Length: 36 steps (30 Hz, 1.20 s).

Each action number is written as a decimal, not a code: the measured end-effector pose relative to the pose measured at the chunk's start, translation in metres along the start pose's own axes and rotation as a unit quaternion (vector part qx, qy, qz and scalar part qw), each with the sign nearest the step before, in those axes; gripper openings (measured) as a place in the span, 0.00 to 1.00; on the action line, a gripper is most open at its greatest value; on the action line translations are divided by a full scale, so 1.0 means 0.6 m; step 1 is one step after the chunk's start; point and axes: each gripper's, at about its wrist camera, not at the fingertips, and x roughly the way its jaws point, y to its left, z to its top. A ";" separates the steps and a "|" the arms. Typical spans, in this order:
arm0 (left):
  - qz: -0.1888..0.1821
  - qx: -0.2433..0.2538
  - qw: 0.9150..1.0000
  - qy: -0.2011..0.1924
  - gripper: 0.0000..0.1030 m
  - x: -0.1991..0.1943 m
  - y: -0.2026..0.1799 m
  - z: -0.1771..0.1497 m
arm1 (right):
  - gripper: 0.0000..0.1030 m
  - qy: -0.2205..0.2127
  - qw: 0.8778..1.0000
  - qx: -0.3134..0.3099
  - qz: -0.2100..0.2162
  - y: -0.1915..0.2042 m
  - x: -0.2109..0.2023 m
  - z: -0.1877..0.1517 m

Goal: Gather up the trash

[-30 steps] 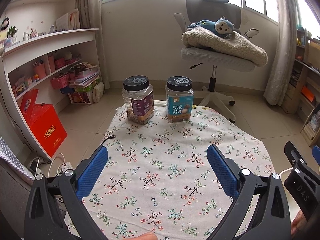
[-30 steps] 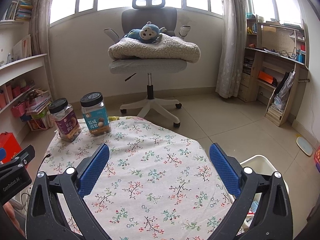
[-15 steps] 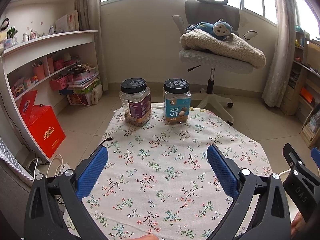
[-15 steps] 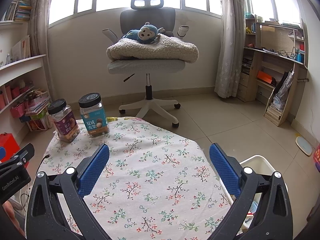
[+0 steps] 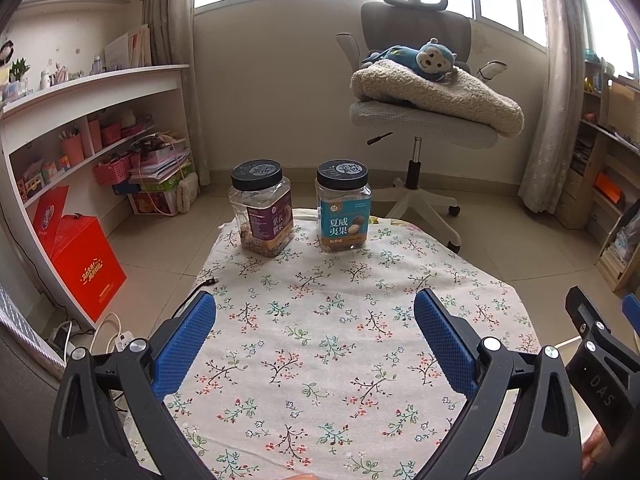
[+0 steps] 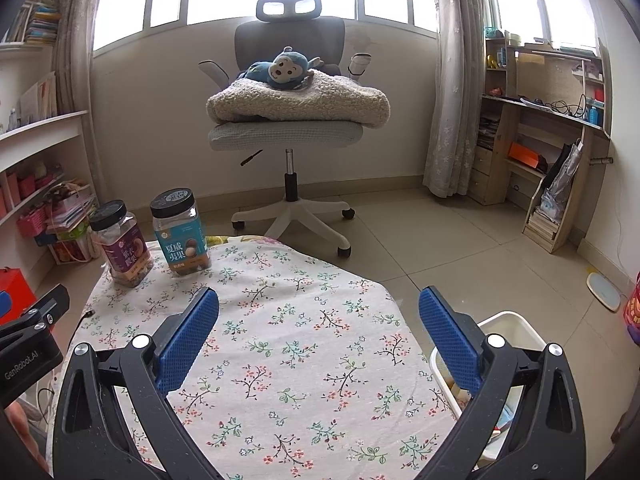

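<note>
On the floral tablecloth (image 5: 320, 344): two black-lidded jars, purple-label jar (image 5: 262, 209) left of teal-label jar (image 5: 343, 207), at the far edge.
Left gripper (image 5: 314, 332): jaws spread wide, holding nothing; jars well ahead of them.
Right gripper (image 6: 318, 330): jaws wide apart, empty.
White bin (image 6: 508, 330): on the floor beside the table's right edge, behind the right finger.

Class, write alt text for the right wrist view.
An open right gripper hovers over a floral tablecloth holding two black-lidded snack jars, purple-labelled and blue-labelled. A white bin stands beside the table; beyond, an office chair carries a blanket and plush monkey.
</note>
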 end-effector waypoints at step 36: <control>-0.024 0.011 1.000 0.008 0.94 0.011 -0.059 0.001 | 0.93 0.005 1.000 0.015 -0.016 -0.049 0.005 0.000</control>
